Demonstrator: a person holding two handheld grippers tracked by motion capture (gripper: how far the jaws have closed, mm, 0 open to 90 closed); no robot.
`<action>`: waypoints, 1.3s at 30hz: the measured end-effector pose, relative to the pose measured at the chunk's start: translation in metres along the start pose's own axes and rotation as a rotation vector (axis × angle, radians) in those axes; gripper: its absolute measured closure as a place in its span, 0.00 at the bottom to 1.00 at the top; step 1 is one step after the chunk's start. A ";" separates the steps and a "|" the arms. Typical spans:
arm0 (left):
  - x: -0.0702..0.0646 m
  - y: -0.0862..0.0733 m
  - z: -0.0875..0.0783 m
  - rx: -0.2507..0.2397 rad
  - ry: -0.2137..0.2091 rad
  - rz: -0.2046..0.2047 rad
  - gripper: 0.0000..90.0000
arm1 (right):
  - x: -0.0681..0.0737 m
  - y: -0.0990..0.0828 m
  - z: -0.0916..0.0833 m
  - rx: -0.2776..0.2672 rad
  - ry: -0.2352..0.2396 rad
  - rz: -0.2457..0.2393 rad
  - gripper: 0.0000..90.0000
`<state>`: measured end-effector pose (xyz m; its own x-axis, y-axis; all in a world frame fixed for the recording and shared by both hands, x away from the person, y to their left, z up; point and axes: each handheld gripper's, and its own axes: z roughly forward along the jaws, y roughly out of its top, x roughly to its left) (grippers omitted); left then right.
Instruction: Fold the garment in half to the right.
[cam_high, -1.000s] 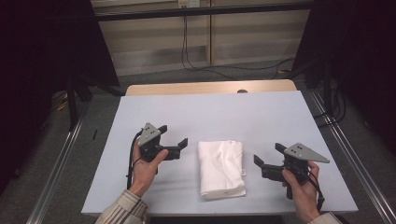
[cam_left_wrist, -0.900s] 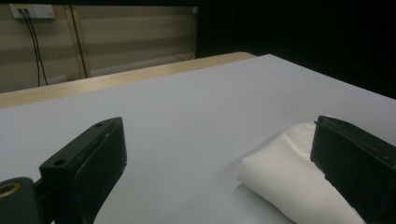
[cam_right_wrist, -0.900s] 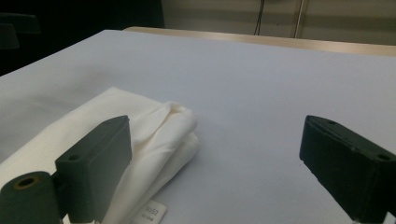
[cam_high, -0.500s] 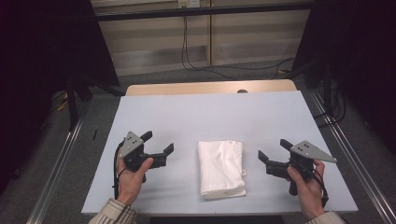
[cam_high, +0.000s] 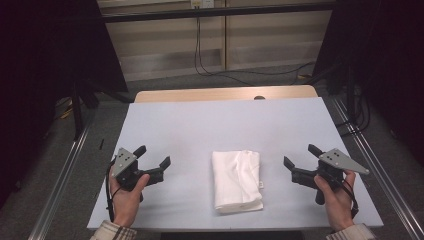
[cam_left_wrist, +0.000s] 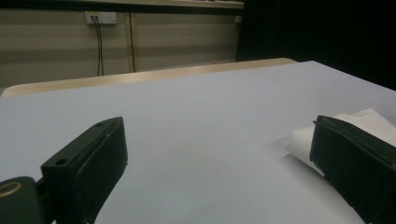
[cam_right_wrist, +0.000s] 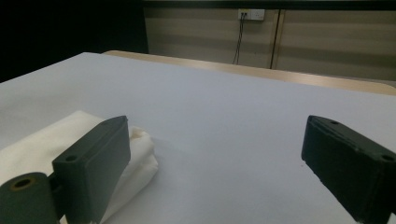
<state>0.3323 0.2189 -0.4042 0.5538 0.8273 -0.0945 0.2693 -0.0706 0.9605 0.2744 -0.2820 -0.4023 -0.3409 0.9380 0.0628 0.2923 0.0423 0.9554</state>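
folded cloth (cam_high: 236, 181) lower centre | soft, light, take an edge | left gripper (cam_high: 151, 163), right gripper (cam_high: 300, 161) jaws wide, empty

In your left gripper view, the folded cloth (cam_left_wrist: 357, 122) is largely hidden behind a jaw and cut off by the right edge. Your forearms leave the high view's bottom edge.
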 end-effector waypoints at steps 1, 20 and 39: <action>0.001 0.000 -0.002 -0.003 0.005 -0.001 0.05 | -0.002 0.000 -0.001 0.002 0.005 0.011 0.09; 0.013 -0.019 -0.038 -0.009 0.092 -0.023 0.05 | -0.023 -0.015 -0.035 -0.072 -0.126 0.024 0.08; 0.011 -0.029 -0.053 -0.045 0.108 -0.023 0.05 | -0.020 -0.031 -0.038 -0.081 -0.142 -0.011 0.07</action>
<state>0.2895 0.2597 -0.4189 0.4588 0.8839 -0.0906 0.2445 -0.0276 0.9693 0.2380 -0.3150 -0.4222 -0.2121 0.9771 0.0160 0.2147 0.0306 0.9762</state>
